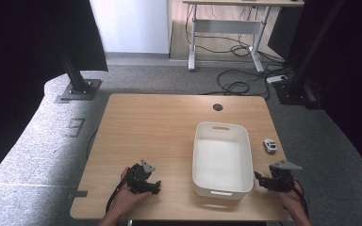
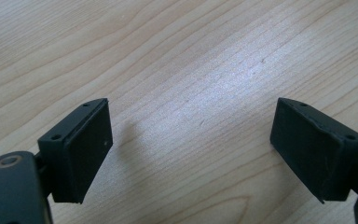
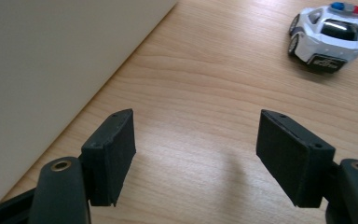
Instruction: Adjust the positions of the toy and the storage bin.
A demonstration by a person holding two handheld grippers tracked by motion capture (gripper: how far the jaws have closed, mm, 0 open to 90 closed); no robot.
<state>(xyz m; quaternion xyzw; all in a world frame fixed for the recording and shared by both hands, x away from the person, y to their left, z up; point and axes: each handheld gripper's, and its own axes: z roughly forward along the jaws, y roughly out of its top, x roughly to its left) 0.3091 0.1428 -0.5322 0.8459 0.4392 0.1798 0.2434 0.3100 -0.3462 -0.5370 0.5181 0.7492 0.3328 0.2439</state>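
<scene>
A white bin (image 1: pixel 222 160) stands on the right half of the wooden table (image 1: pixel 160 132). Right of it lies a small white toy police car (image 1: pixel 269 146), also ahead and to the right in the right gripper view as the toy car (image 3: pixel 327 35). My right gripper (image 1: pixel 259 181) rests near the table's front right corner, beside the bin's wall (image 3: pixel 42 70); it (image 3: pixel 196 156) is open with bare wood between its jaws. My left gripper (image 1: pixel 156 187) lies near the front edge, left of the bin, and it (image 2: pixel 191 149) is open over bare wood.
A round cable hole (image 1: pixel 218 107) sits near the table's far edge. Black frame posts (image 1: pixel 78 80) stand on the carpet at both far corners. Another desk (image 1: pixel 228 23) and loose cables lie behind.
</scene>
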